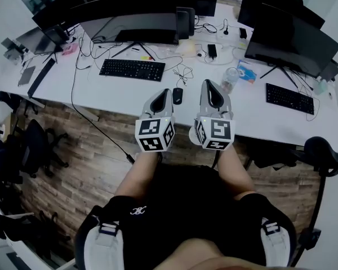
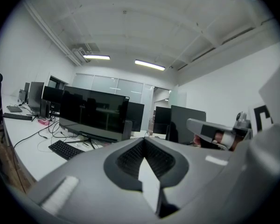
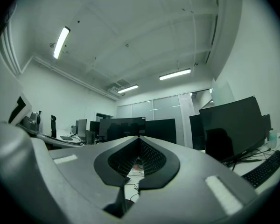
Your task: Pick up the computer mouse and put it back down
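Note:
A black computer mouse (image 1: 177,95) lies on the white desk (image 1: 101,91) near its front edge, just right of a black keyboard (image 1: 132,69). My left gripper (image 1: 165,93) hangs just left of the mouse and my right gripper (image 1: 210,84) just right of it, both above the desk edge and apart from the mouse. Both point away from me and up. In the left gripper view the left gripper (image 2: 144,138) has its jaws closed together with nothing between them. In the right gripper view the right gripper (image 3: 139,137) likewise has its tips meeting on nothing.
A wide curved monitor (image 1: 129,21) stands behind the keyboard. A second monitor (image 1: 287,38) and keyboard (image 1: 290,99) sit at the right. A clear bottle (image 1: 230,79), cables and a phone lie behind the right gripper. Office chairs (image 1: 39,145) stand on the wooden floor at the left.

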A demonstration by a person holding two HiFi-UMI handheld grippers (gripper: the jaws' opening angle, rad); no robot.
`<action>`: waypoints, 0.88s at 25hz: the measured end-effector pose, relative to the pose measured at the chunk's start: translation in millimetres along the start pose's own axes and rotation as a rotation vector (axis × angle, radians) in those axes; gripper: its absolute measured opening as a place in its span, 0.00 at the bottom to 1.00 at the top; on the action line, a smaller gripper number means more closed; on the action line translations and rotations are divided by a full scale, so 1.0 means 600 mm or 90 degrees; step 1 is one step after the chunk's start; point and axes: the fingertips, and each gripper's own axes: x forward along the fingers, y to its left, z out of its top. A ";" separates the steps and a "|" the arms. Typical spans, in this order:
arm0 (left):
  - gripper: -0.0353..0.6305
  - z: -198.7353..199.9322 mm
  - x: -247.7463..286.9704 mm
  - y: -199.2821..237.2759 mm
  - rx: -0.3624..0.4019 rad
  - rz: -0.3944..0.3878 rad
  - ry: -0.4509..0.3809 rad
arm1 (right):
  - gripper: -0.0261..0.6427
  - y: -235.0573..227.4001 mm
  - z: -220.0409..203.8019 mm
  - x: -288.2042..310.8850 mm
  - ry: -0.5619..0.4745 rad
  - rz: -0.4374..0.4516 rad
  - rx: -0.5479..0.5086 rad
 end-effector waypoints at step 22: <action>0.13 -0.054 0.155 0.092 0.032 -0.128 0.101 | 0.04 -0.007 -0.043 0.073 0.045 -0.183 -0.020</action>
